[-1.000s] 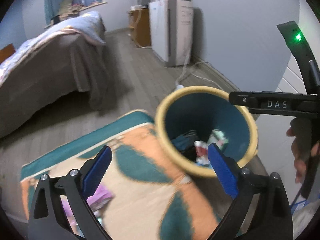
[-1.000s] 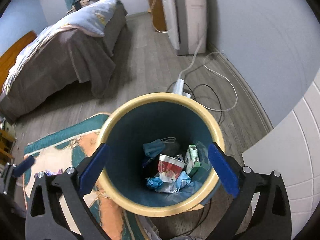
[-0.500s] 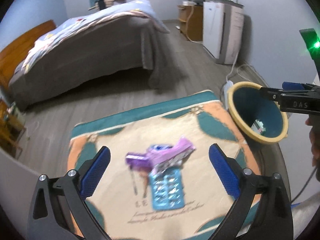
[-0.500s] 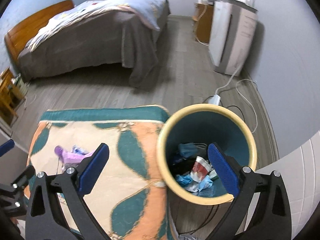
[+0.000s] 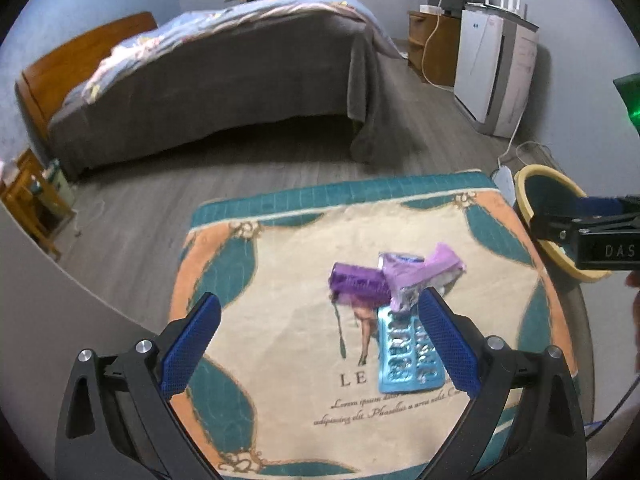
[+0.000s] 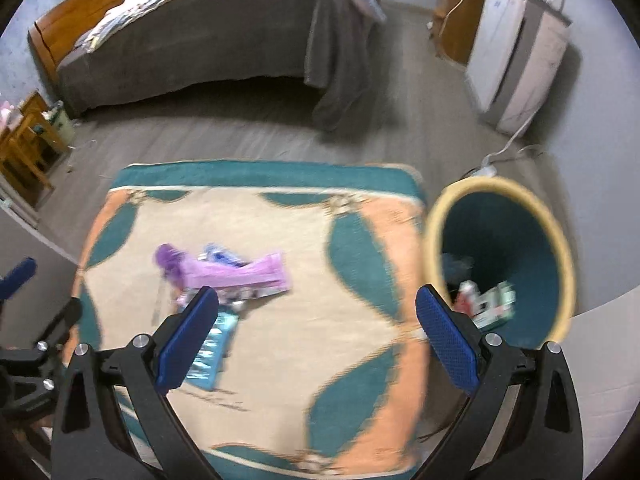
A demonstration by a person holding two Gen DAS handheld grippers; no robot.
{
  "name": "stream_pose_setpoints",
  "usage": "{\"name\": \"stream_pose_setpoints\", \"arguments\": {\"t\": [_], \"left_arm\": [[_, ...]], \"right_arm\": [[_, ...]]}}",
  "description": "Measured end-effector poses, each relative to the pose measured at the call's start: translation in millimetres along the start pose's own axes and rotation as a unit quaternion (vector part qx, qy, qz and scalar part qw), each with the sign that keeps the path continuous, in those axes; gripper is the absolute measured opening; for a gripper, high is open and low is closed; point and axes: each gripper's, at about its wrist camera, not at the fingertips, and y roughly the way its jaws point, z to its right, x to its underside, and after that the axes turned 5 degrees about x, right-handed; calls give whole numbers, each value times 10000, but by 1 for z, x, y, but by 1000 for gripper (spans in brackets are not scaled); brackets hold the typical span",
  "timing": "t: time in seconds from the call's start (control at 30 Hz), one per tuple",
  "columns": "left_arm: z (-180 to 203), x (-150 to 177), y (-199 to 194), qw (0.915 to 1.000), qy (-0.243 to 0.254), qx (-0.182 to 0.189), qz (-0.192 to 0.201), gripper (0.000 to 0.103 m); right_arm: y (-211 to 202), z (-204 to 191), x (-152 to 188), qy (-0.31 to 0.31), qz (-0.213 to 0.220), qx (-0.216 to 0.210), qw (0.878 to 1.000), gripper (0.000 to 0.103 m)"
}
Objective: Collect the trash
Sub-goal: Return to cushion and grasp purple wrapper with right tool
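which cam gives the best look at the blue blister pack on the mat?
Left wrist. The blue blister pack is sharp there, its pockets distinct, flat on the mat, with only its right edge behind a pad of the left hand-held gripper. Right wrist shows it blurred and partly hidden.

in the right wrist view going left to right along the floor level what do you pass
patterned teal and orange rug → crumpled purple plastic wrapper lying on it → round teal bin with a yellow rim, already holding trash
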Motion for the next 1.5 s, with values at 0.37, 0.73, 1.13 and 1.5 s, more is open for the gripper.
{"name": "stream_pose_setpoints", "arguments": {"t": [0.37, 0.73, 1.13, 1.5], "left_arm": [[-47, 9, 10, 9993, -267, -184, -174, 98], [-68, 5, 20, 9983, -365, -322, -326, 98], [-59, -3, 37, 9977, -400, -209, -504, 98], [16, 21, 70, 9932, 519, 460, -938, 98]], "right_arm": [[50, -28, 8, 78, -517, -160, 9985, 97], [85, -83, 4, -828, -441, -415, 9947, 92], [69, -92, 3, -1433, -467, -597, 9868, 8], [18, -11, 20, -555, -599, -284, 9963, 8]]}}
